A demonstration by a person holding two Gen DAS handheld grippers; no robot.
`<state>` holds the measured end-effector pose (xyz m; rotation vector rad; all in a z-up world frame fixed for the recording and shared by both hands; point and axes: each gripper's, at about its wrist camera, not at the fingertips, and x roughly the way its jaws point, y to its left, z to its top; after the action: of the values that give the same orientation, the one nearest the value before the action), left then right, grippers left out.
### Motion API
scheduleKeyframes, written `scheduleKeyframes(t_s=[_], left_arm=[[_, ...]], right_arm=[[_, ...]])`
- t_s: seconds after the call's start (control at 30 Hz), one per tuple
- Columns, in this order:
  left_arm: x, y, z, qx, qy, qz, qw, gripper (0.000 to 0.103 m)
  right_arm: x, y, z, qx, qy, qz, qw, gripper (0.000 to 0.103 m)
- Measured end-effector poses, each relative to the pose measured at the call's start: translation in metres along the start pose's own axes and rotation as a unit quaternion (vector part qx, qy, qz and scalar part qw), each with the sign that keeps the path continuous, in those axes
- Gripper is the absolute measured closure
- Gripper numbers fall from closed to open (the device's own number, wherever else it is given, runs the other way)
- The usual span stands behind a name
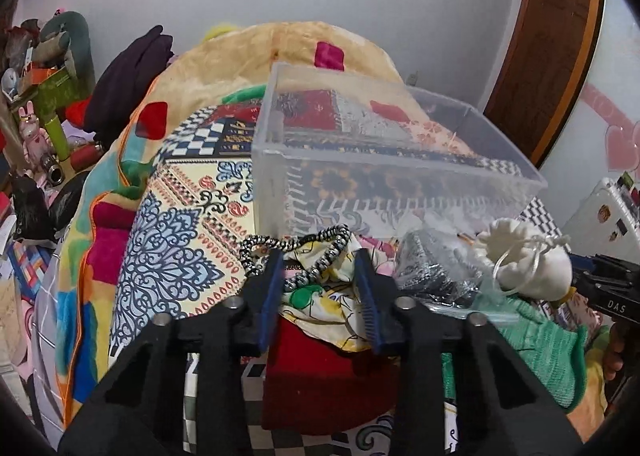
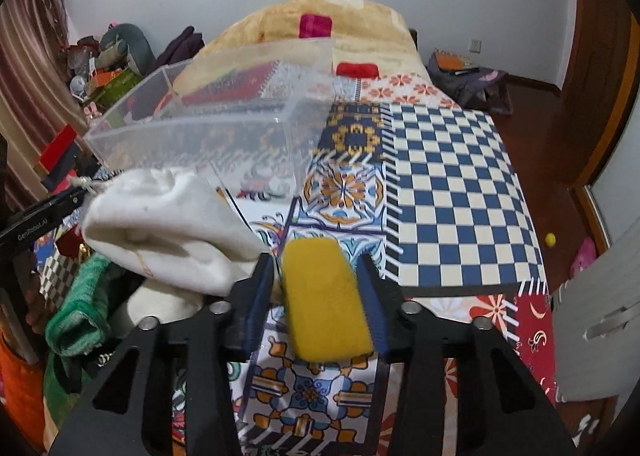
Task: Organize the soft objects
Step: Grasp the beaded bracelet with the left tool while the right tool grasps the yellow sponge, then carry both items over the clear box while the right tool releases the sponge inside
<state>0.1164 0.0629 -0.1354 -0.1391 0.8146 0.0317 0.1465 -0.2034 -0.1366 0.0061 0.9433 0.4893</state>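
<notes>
On the bed (image 2: 448,159), spread with a patchwork cover of checks and floral tiles, stands a clear plastic bin (image 1: 360,159), open at the top and showing nothing inside it but the cover's pattern through its walls. The right gripper (image 2: 318,288) has its jaws clamped on a yellow sponge (image 2: 326,296), which fills the gap between the blue pads and sits above the cover, just in front of the bin's near corner. Beside it to the left lies a white cloth pouch (image 2: 160,228) with a drawstring, and under that a green knitted cloth (image 2: 76,320). The left gripper (image 1: 320,288) has its jaws apart, nothing between them; below the gap lie a black-and-white beaded cord (image 1: 296,244), looped over a printed yellow-and-white cloth (image 1: 332,308), and a dark red cloth (image 1: 320,388) nearer the camera. To the right of these, in the left wrist view, sit a grey speckled item in a clear bag (image 1: 436,272), the white pouch and the green cloth, all in a heap in front of the bin.
</notes>
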Motion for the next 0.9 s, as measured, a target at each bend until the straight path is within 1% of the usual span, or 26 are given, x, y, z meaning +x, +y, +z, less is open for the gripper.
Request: scheduleKeyframes(t_s=[0.07, 0.17, 0.3, 0.47, 0.6, 0.8, 0.9], left_arm=[[0.003, 0.002, 0.001, -0.004, 0.006, 0.001, 1.0000, 0.081], [0.004, 0.006, 0.000, -0.015, 0.008, 0.001, 0.9999, 0.091], [0.000, 0.009, -0.001, -0.018, 0.000, 0.007, 0.9998, 0.097], [-0.016, 0.009, 0.001, -0.019, -0.018, -0.003, 0.9996, 0.098], [-0.036, 0.003, 0.006, -0.011, -0.044, -0.007, 0.9989, 0.098], [-0.066, -0.006, 0.021, 0.009, -0.085, -0.014, 0.9962, 0.098], [-0.076, -0.008, 0.033, 0.014, -0.099, -0.027, 0.9946, 0.098]], right_arm=[[-0.001, 0.002, -0.001, -0.003, -0.001, -0.001, 1.000, 0.073], [-0.002, 0.002, -0.001, -0.003, -0.005, 0.001, 1.000, 0.076], [-0.006, -0.001, 0.001, -0.001, -0.018, -0.001, 1.000, 0.078], [-0.017, -0.002, 0.006, 0.006, -0.041, 0.000, 0.999, 0.079], [-0.030, 0.003, 0.014, 0.007, -0.063, 0.009, 0.998, 0.079], [-0.050, 0.020, 0.032, -0.005, -0.096, 0.023, 0.995, 0.079], [-0.056, 0.026, 0.042, -0.010, -0.110, 0.024, 0.994, 0.079]])
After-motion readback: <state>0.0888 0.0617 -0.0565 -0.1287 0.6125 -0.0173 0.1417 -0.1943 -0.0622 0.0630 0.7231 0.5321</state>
